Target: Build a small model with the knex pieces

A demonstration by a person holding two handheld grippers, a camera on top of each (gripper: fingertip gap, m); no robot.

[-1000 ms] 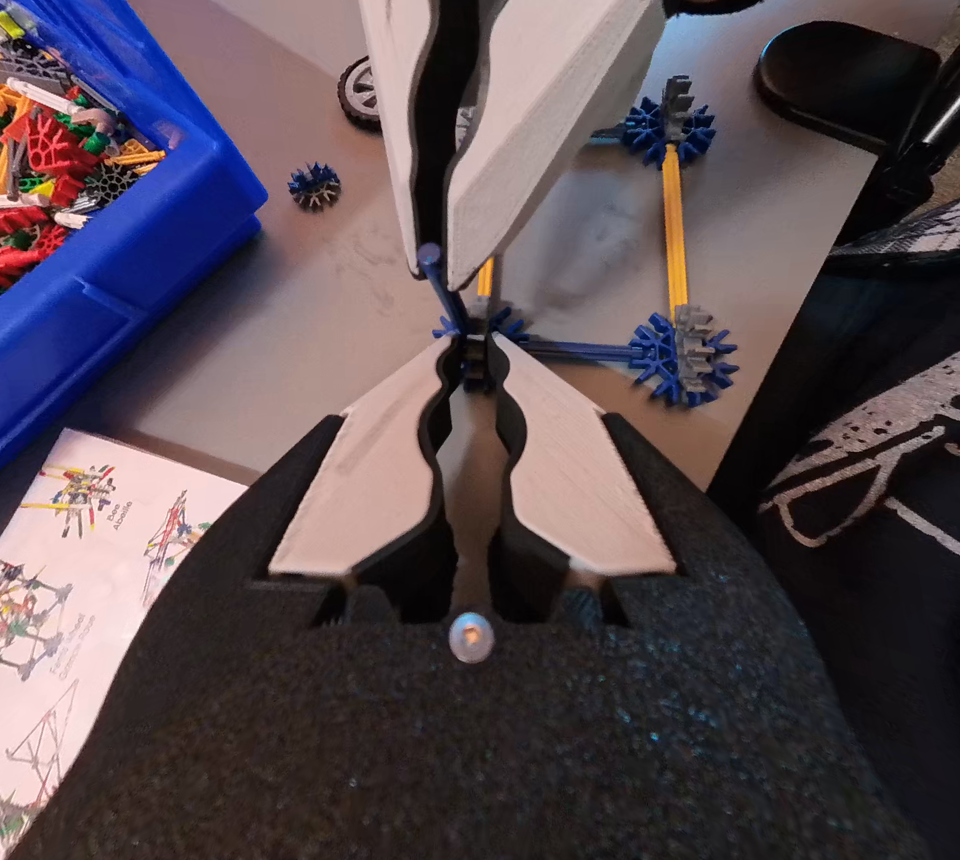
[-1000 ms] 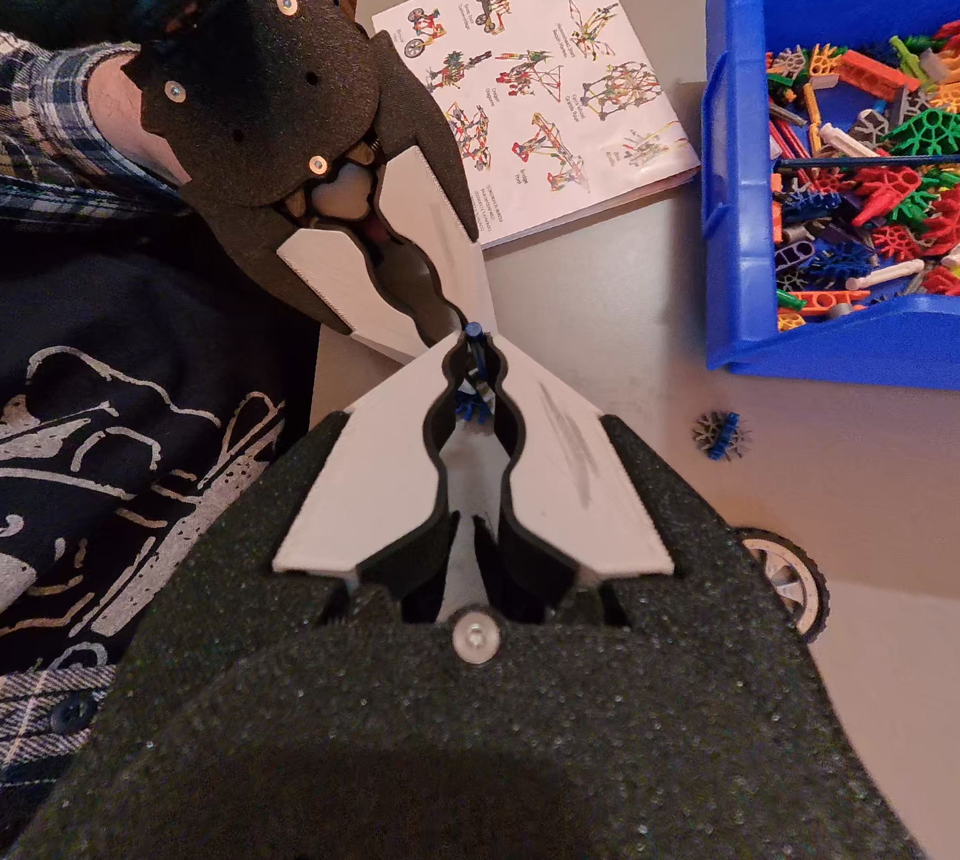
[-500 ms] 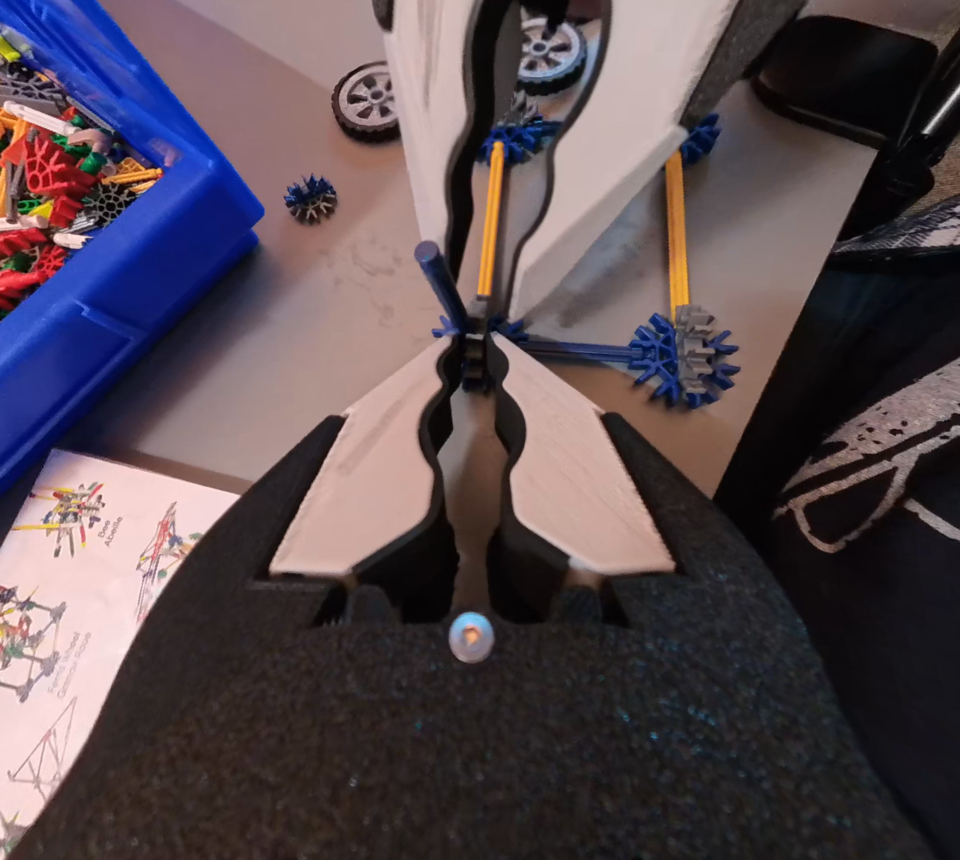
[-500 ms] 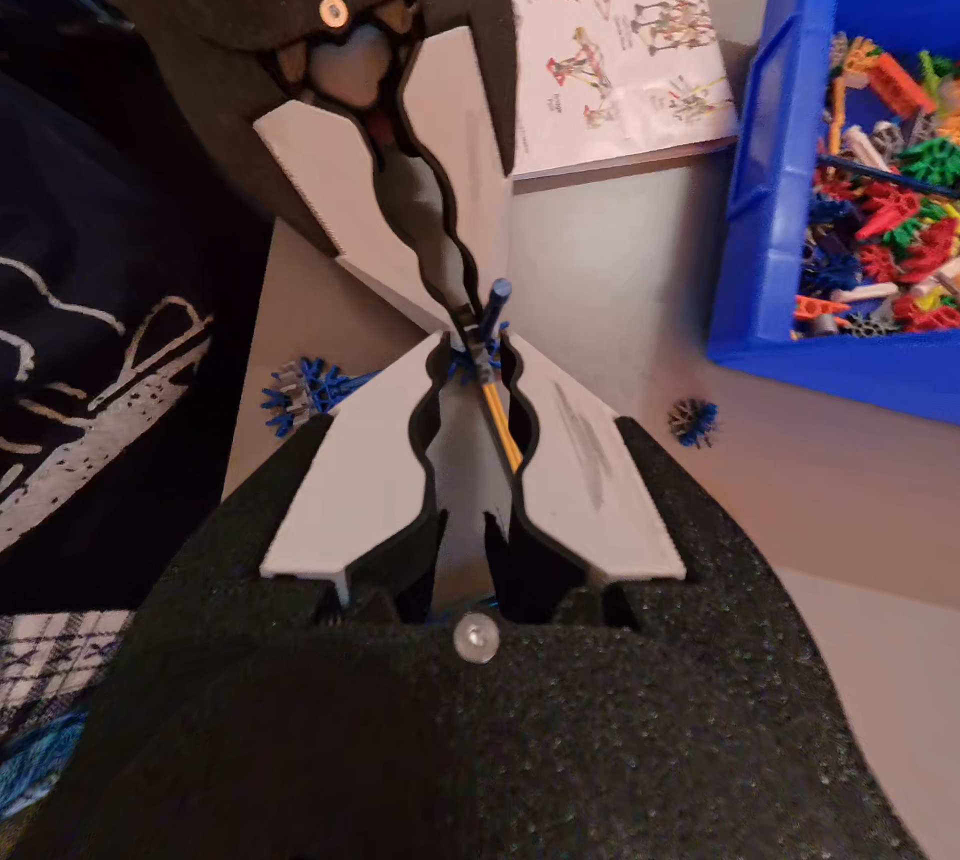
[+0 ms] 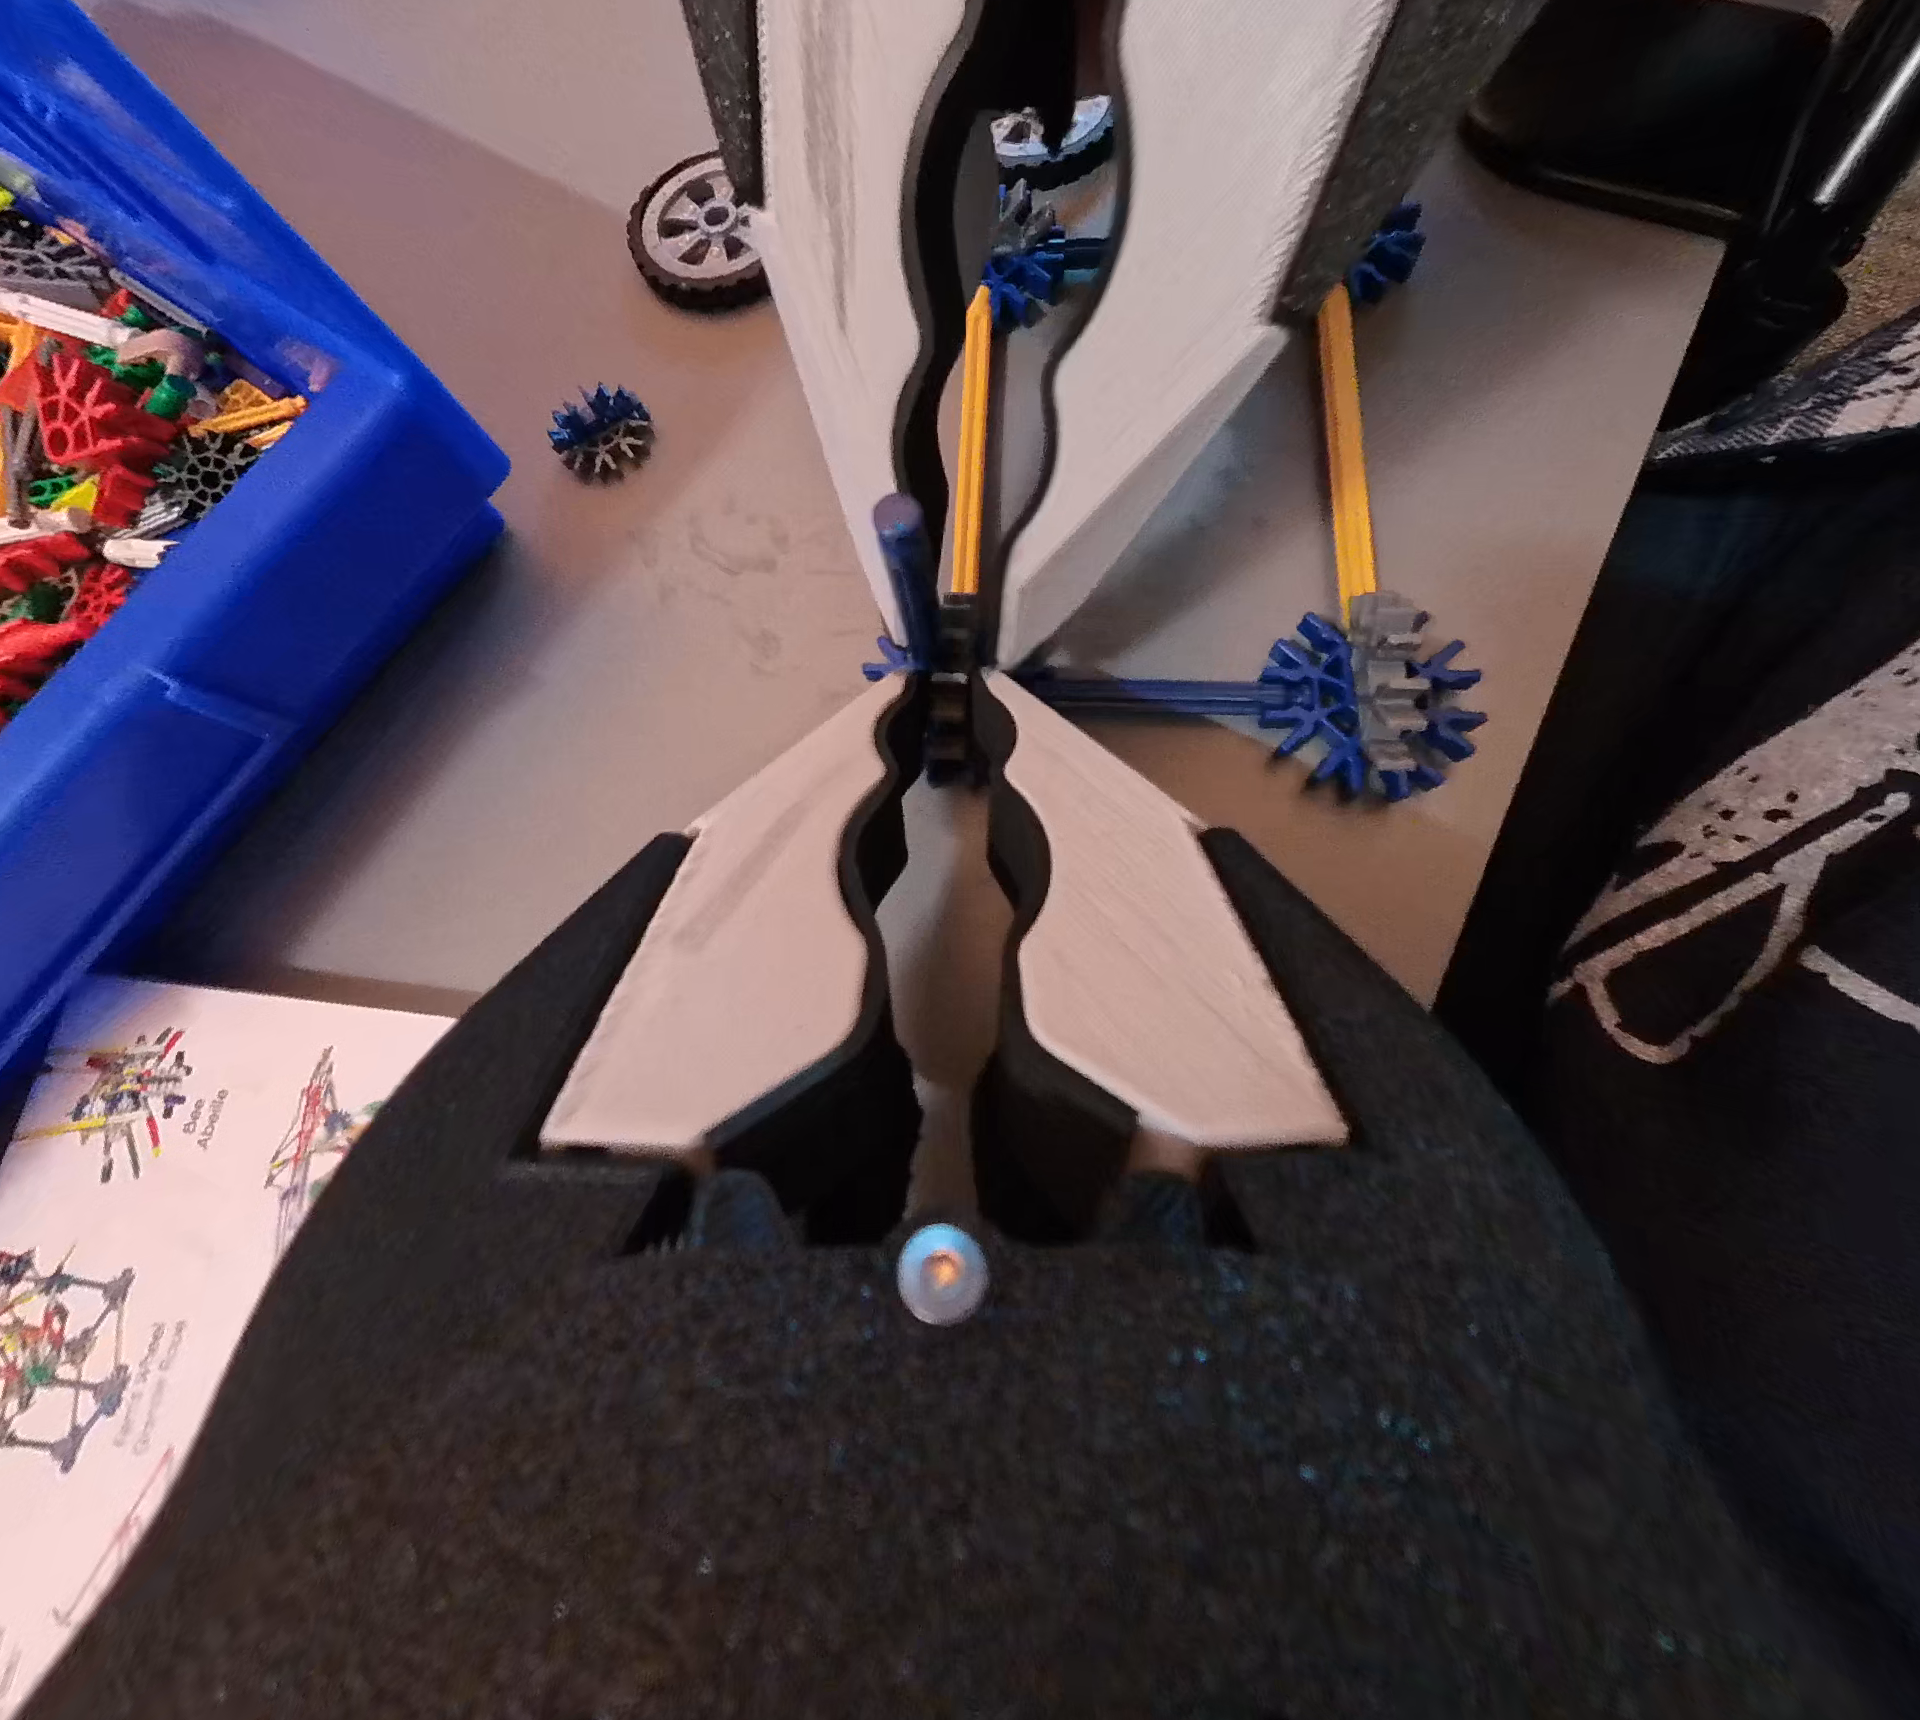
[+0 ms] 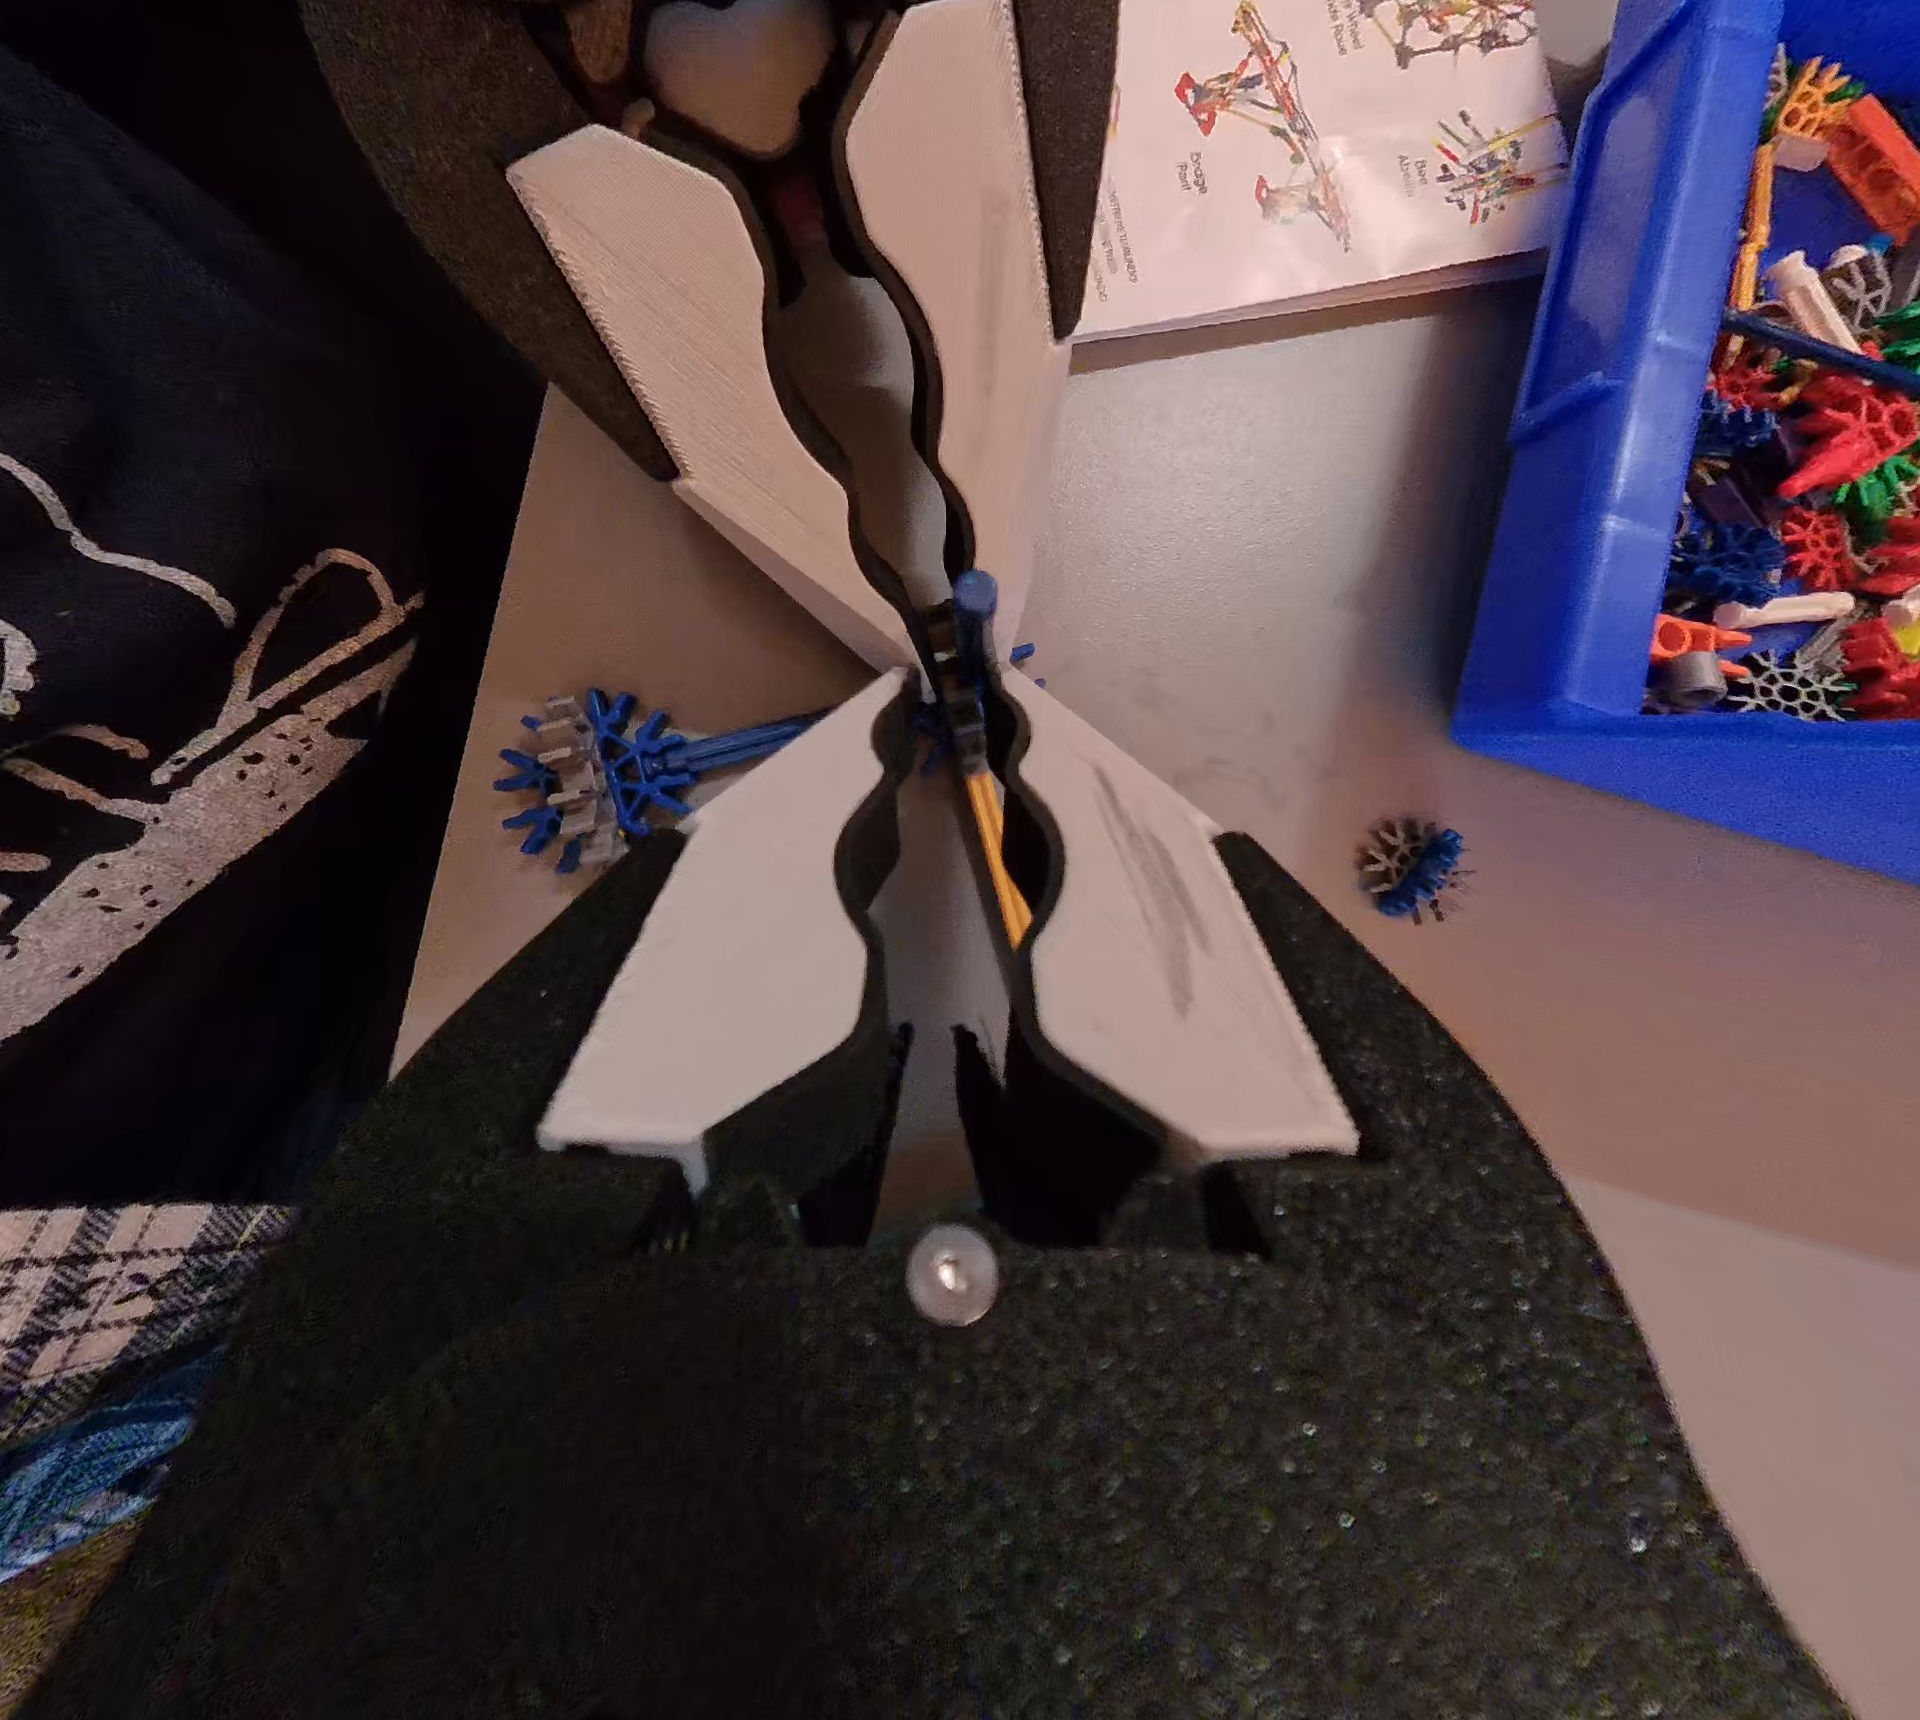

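Note:
A flat frame of yellow rods (image 5: 971, 423) and blue rods (image 5: 1143, 691) with blue-and-grey connectors lies on the grey table. My left gripper (image 5: 951, 694) is shut on the frame's near corner connector (image 5: 954, 714), which has a short blue rod (image 5: 899, 569) sticking up from it. My right gripper (image 6: 954, 683) is narrowly open, its fingers either side of that connector (image 6: 961, 714) and the yellow rod (image 6: 992, 829). The two grippers meet tip to tip. The right gripper (image 5: 951, 621) reaches in from the top in the left wrist view. Another corner connector (image 5: 1361, 704) sits to the right.
A blue bin (image 5: 312, 631) of mixed parts stands at the left. A loose blue connector (image 5: 601, 446) and a grey wheel (image 5: 698, 234) lie beside the frame. A picture booklet (image 5: 156, 1255) lies near me. The table edge and a person's dark shirt (image 5: 1714, 943) are at the right. The tips of both grippers are at nearly the same place.
My right gripper let go of the short blue rod, opened and came down over the yellow rod and corner connector. My left gripper kept its hold on the connector.

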